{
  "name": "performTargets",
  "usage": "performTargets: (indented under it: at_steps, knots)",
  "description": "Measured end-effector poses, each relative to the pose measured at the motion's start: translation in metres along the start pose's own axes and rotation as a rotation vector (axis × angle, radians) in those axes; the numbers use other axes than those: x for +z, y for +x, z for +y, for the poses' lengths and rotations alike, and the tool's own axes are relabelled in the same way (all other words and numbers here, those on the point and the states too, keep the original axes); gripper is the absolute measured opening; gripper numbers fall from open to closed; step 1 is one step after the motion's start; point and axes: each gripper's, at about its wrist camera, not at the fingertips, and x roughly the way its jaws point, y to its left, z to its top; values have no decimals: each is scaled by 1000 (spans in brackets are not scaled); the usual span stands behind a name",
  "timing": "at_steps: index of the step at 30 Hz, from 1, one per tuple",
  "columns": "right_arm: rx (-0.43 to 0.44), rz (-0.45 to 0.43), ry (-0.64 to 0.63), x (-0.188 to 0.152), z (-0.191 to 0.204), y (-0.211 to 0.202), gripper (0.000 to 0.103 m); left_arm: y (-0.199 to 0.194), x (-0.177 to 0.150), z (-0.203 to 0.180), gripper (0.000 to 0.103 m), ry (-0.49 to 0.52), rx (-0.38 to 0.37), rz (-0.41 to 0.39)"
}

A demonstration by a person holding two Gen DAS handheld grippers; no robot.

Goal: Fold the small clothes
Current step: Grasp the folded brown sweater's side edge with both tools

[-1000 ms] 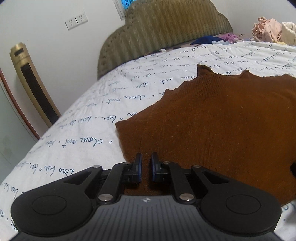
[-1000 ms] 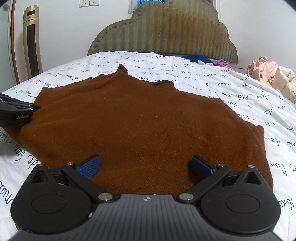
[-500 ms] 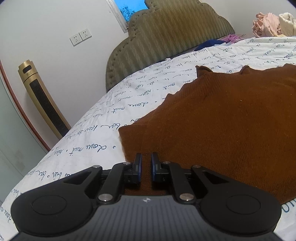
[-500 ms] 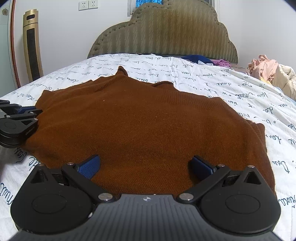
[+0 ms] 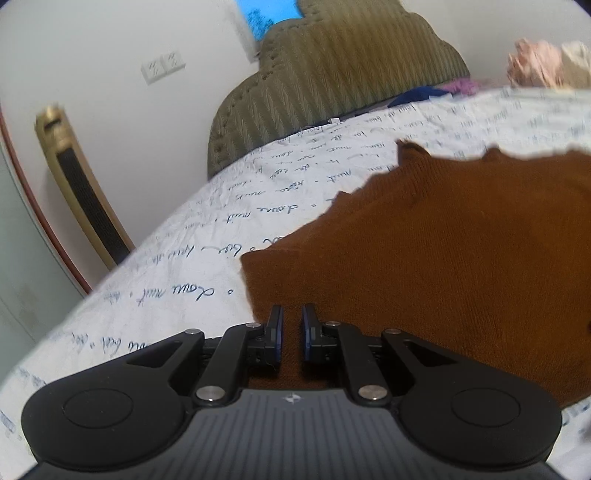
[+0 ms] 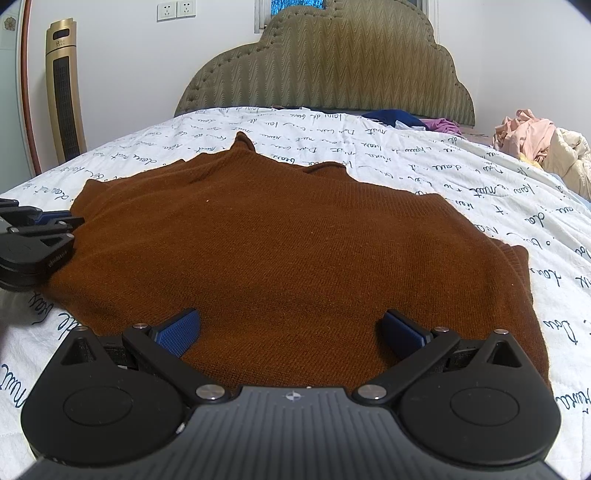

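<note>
Brown knit everywhere, basically. Closest to the right wrist camera, the right gripper point(image 6: 291, 334) sits with its blue pads spread wide apart, nothing pinched, hovering over the near hem of the brown sweater point(image 6: 288, 251). The fabric runs right under it between the two fingers, but the pads aren't pressing on anything.

Over on the left, the left gripper point(image 5: 291, 332) has its jaws drawn almost together, with only a thin slot between the pads. Brown fabric fills that slot from the camera's angle, at the sweater's near left corner, so it looks clamped on the edge there. From the right wrist view you can see the same left gripper point(image 6: 40, 236) at the sweater's left edge, touching the cloth.

The sweater itself is spread flat on the bed, front hem towards the cameras, collar pointing away towards the headboard. It lies on a white bedsheet point(image 6: 461, 184) printed with dark handwriting-style script.

Further back there's an olive padded headboard point(image 6: 332, 70), some blue and purple clothes point(image 6: 410, 122) just in front of it, and a pink and cream clothing pile point(image 6: 539, 144) off to the right. A gold tower fan point(image 6: 64, 88) stands by the wall on the left, with wall sockets point(image 6: 176, 10) above.
</note>
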Motion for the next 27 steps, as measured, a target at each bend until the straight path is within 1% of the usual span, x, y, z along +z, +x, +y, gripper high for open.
performTargets:
  at_steps: [1,2,3,4,5,6,7,8,9,11,13,15,17,19,23,25,26,27]
  knots:
    - [-8,-9,-11,0,3,-3,103,0,4,11,11,-43,-21,17]
    - [-13,-18,-30,1,7,-7,103,1,9,24,14,-91,-41,38]
    - [-12,-31,-57,2,13,-11,103,3,14,36,21,-130,-59,55]
    - [-10,-42,-89,3,21,-16,103,7,20,47,26,-160,-76,75]
    - [-6,-51,-123,4,30,-19,103,13,25,58,34,-182,-92,97]
    - [-1,-57,-156,6,40,-23,103,19,30,67,39,-200,-108,114]
    - [7,-67,-195,8,52,-26,103,25,34,76,41,-216,-125,131]
    - [19,-78,-235,10,64,-30,103,32,39,84,50,-228,-144,148]
    - [33,-87,-270,11,75,-33,103,37,43,90,64,-238,-165,160]
    - [82,-87,-341,14,99,-36,103,48,48,103,80,-272,-205,169]
    - [122,-63,-407,14,121,-34,103,61,52,111,81,-299,-272,196]
    - [119,-36,-469,11,140,-26,102,80,54,116,81,-337,-374,266]
    - [72,-34,-530,8,157,-16,102,100,53,117,81,-396,-491,336]
    - [18,-68,-563,8,169,-8,102,119,53,116,81,-448,-581,381]
    - [-64,-109,-591,20,185,11,101,142,63,103,81,-478,-685,396]
    - [-87,-121,-608,24,192,23,100,151,71,97,81,-501,-745,407]
    - [-92,-131,-613,26,195,28,95,157,75,94,80,-519,-759,419]
    - [-93,-139,-623,28,196,30,87,164,78,90,79,-535,-771,433]
